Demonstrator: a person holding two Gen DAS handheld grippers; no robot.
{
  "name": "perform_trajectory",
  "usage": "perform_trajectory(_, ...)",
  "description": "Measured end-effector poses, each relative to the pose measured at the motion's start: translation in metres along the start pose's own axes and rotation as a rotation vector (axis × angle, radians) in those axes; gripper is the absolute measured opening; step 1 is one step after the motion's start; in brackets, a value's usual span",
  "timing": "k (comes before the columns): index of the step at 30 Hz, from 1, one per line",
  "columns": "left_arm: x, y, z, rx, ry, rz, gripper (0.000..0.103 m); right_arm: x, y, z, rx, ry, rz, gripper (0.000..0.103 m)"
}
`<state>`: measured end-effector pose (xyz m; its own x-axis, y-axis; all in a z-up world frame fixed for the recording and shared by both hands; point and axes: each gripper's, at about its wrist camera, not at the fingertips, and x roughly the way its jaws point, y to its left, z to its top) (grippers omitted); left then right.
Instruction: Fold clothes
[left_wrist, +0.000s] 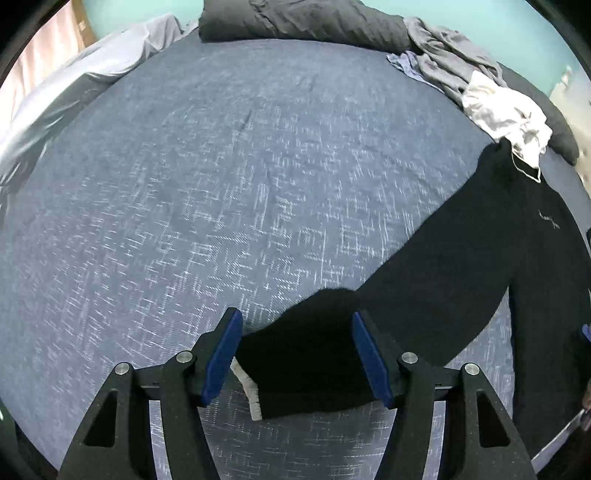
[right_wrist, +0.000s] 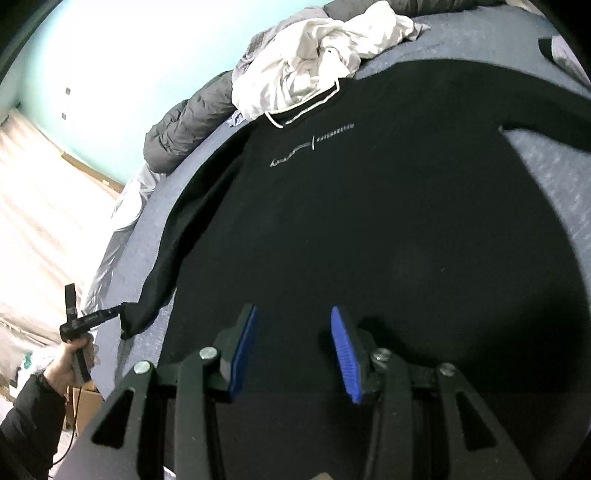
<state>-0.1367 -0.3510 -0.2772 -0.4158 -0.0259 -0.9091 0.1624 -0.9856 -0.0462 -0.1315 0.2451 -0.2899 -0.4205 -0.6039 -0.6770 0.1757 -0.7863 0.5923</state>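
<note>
Left wrist view, nearest: my left tongs (left_wrist: 295, 354) stand wide, blue pads clear on either side of the cuff end of a black sleeve (left_wrist: 424, 280); the cloth lies between them but I see no pad pressing on it. A pale strip shows at the cuff's edge. The sleeve runs up and right to the body of the black sweatshirt (right_wrist: 369, 221), which lies spread flat, front up, on the blue-grey bed cover (left_wrist: 221, 184).

Right wrist view, nearest: my right tongs (right_wrist: 293, 350) are parted to a middling gap over the lower front of the sweatshirt, nothing gripped between the pads. At lower left, my left hand (right_wrist: 72, 360) holds its tool at the sleeve end near the bed's edge.

Farther: the chest print (right_wrist: 310, 147) and white-trimmed collar (right_wrist: 303, 110) point away from me. Beyond the collar lies a heap of white garment (right_wrist: 314, 55) and grey garment (left_wrist: 447, 59), touching the neckline. Farthest, a dark quilt (left_wrist: 303, 20) is rolled along the bed's far edge
</note>
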Motion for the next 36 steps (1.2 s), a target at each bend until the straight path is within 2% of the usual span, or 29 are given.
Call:
perform_trajectory(1, 0.002, 0.0, -0.001, 0.005, 0.005, -0.005, 0.065, 0.004, 0.002, -0.001, -0.011, 0.011, 0.001, 0.042)
perform_trajectory(2, 0.003, -0.001, -0.002, 0.012, 0.009, -0.01, 0.056, 0.007, 0.005, -0.002, -0.024, 0.017, -0.001, 0.042)
perform_trajectory(3, 0.005, -0.002, -0.002, 0.018, 0.013, -0.021, 0.035, 0.008, 0.007, -0.003, -0.038, 0.018, -0.005, 0.042)
perform_trajectory(5, 0.005, -0.005, -0.003, 0.038, 0.015, -0.02, 0.011, 0.008, 0.01, -0.004, -0.049, 0.014, -0.001, 0.042)
perform_trajectory(8, -0.001, -0.015, -0.005, 0.086, 0.002, 0.014, 0.006, 0.01, 0.011, -0.005, -0.052, 0.012, 0.006, 0.042)
perform_trajectory(11, -0.02, -0.003, -0.001, 0.048, -0.036, 0.002, 0.005, 0.01, 0.009, -0.007, -0.043, 0.015, 0.006, 0.042)
perform_trajectory(17, -0.061, 0.034, 0.021, -0.022, -0.144, 0.111, 0.005, 0.01, 0.006, -0.009, -0.03, 0.017, 0.009, 0.042)
perform_trajectory(22, -0.054, 0.058, 0.047, -0.125, -0.164, 0.178, 0.003, 0.011, 0.007, -0.011, -0.035, 0.021, 0.008, 0.042)
perform_trajectory(25, -0.045, 0.075, 0.053, -0.208, -0.139, 0.206, 0.003, 0.011, 0.007, -0.011, -0.037, 0.027, 0.008, 0.042)
perform_trajectory(28, -0.037, 0.063, 0.059, -0.187, -0.122, 0.155, 0.007, 0.011, 0.006, -0.01, -0.037, 0.026, 0.011, 0.042)
perform_trajectory(30, -0.033, 0.04, 0.064, -0.126, -0.116, 0.095, 0.024, 0.012, 0.006, -0.008, -0.037, 0.026, 0.016, 0.042)
perform_trajectory(31, -0.031, 0.027, 0.066, -0.096, -0.115, 0.066, 0.039, 0.013, 0.007, -0.007, -0.039, 0.026, 0.019, 0.042)
perform_trajectory(33, -0.025, -0.002, 0.074, -0.04, -0.116, 0.004, 0.042, 0.014, 0.007, -0.005, -0.044, 0.027, 0.024, 0.042)
perform_trajectory(36, -0.011, -0.049, 0.093, 0.034, -0.107, -0.049, 0.044, 0.012, 0.006, -0.002, -0.056, 0.026, 0.021, 0.042)
